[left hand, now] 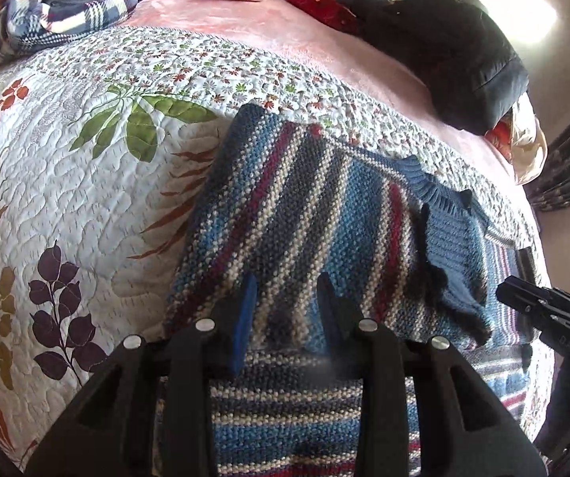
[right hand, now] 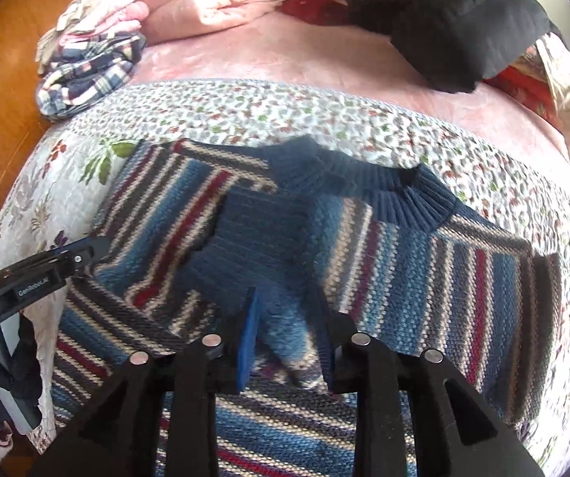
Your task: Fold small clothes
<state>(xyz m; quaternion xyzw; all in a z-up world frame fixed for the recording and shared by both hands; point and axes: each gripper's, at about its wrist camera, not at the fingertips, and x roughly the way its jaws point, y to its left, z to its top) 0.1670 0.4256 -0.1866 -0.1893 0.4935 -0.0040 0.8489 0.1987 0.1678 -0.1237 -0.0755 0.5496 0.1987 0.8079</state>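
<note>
Lying flat on a bed, a small striped knitted sweater (right hand: 424, 278) in blue, cream, dark red and grey has one sleeve folded across its chest, the ribbed blue cuff (right hand: 245, 254) resting near the ribbed collar (right hand: 384, 194). The right gripper (right hand: 288, 342) hovers just above the cuff, fingers apart and holding nothing. The left gripper (left hand: 285, 314) hangs over the sweater's folded side, fingers also apart and empty. Under the sweater is a white quilt (left hand: 66, 198) printed with leaves and flowers, over a pink blanket (left hand: 285, 31). Further back lie a plaid cloth (left hand: 66, 4) and a black garment (left hand: 443, 51).
</note>
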